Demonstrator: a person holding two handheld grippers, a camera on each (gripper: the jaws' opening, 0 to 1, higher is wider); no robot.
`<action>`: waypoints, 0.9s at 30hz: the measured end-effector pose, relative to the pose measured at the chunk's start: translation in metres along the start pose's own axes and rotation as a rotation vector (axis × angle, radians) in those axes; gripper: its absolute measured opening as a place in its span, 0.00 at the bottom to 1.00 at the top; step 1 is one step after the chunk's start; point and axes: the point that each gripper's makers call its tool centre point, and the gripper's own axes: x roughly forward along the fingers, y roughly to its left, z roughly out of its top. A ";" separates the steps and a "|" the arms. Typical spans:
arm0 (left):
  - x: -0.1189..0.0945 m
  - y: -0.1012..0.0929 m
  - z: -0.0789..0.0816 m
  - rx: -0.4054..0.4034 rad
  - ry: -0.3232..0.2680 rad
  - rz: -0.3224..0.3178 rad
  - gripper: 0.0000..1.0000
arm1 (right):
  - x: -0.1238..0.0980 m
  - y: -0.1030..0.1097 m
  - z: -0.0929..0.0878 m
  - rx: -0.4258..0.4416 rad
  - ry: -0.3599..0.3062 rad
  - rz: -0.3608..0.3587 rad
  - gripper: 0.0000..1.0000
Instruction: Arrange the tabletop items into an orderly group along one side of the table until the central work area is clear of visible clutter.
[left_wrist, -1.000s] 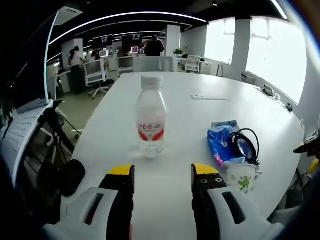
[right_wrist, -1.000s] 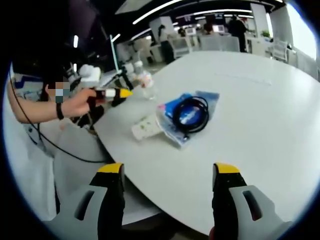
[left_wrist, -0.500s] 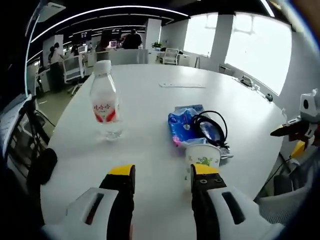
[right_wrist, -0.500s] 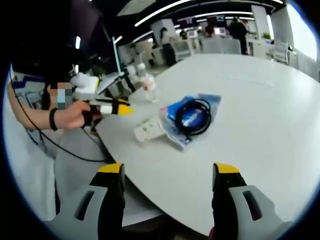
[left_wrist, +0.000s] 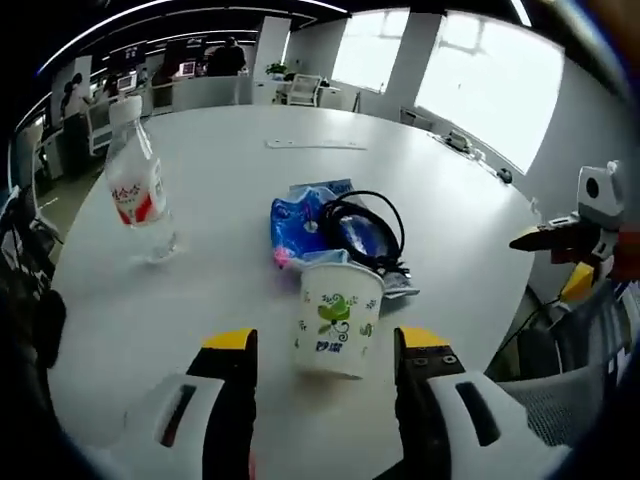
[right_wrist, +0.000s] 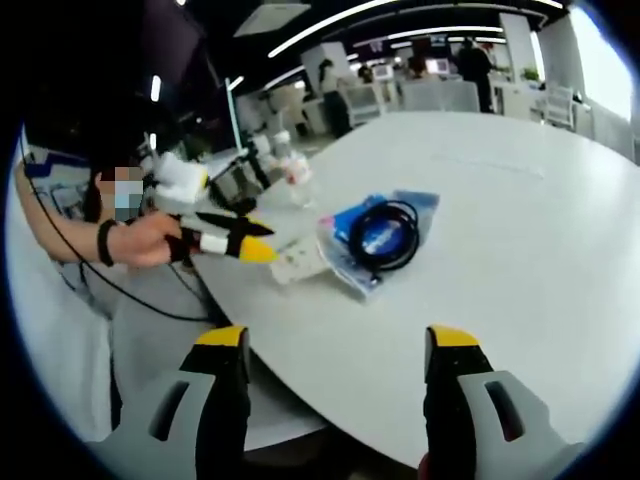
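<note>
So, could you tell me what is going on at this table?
A person is tidying a white table with two handheld grippers. The open left gripper is lined up on a paper cup, not yet gripping it. A water bottle, a blue packet and a coiled black cable lie nearby. The right gripper hangs open.

Matt paper cup, clear plastic bottle, glossy blue pkt, smooth white table.

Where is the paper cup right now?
In the left gripper view, the paper cup stands upright between the open left tool, touching the blue packet.
</note>
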 end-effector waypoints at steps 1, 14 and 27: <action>0.002 -0.002 -0.001 0.005 0.007 -0.003 0.55 | 0.000 0.000 -0.001 0.002 -0.001 -0.001 0.70; 0.032 -0.009 -0.013 0.009 0.101 -0.029 0.59 | -0.009 -0.003 -0.005 0.016 -0.010 -0.014 0.70; 0.038 0.003 -0.011 0.035 0.127 -0.002 0.42 | -0.011 -0.005 -0.005 0.026 -0.017 -0.022 0.70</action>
